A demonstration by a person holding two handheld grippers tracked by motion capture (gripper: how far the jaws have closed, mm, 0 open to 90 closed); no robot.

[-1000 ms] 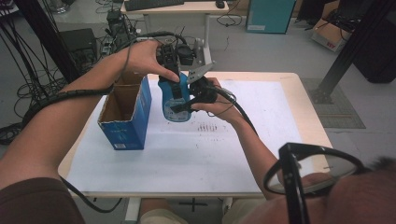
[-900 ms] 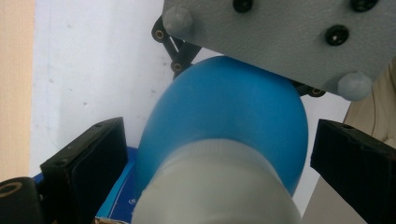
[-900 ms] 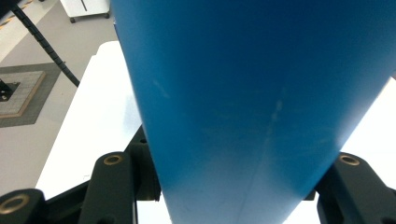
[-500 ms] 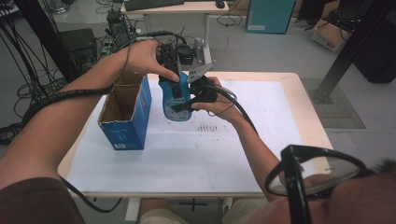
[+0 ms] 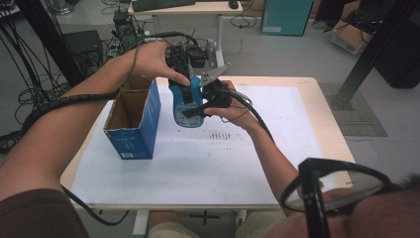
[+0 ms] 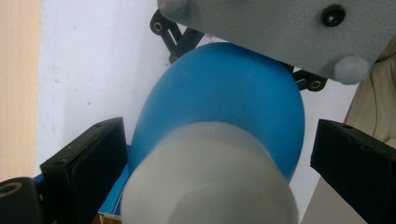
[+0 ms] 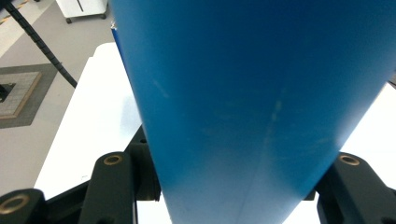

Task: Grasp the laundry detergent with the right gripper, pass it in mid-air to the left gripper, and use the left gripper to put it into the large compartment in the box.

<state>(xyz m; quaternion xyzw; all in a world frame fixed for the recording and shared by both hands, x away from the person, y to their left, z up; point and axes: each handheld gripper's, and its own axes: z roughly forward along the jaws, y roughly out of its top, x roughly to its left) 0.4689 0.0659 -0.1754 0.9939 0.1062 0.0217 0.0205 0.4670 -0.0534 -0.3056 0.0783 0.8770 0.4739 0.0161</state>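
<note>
A: Going big to small. White sheet-covered table with pale wood edge is carrying everything. Faint dark smudges on the sheet near the middle.

B: Box?

A: Blue cardboard box, open top, brown raw card inside, is standing upright on the table's left part. Small white label low on its near face, print too small to read.

B: And the work piece?

A: Blue plastic bottle with a white ribbed cap is being held above the table, just right of the box, between the two grippers. Smooth, matte, oval in section, flaring below the neck. In the left gripper view the bottle is pointing cap-first at the camera. No readable writing or brand on it in any view.

B: Gripper states?

A: Right gripper is pinching the bottle's body; in the right gripper view the blue wall is sitting tight between the two black jaws. Left gripper is coming down over the cap end, jaws spread on either side of the bottle with a gap showing, not pressing.

B: Anything else?

A: Black spiral-wrapped cable is trailing along the left forearm. Black-framed glasses are sitting at the bottom right of the high view.
</note>
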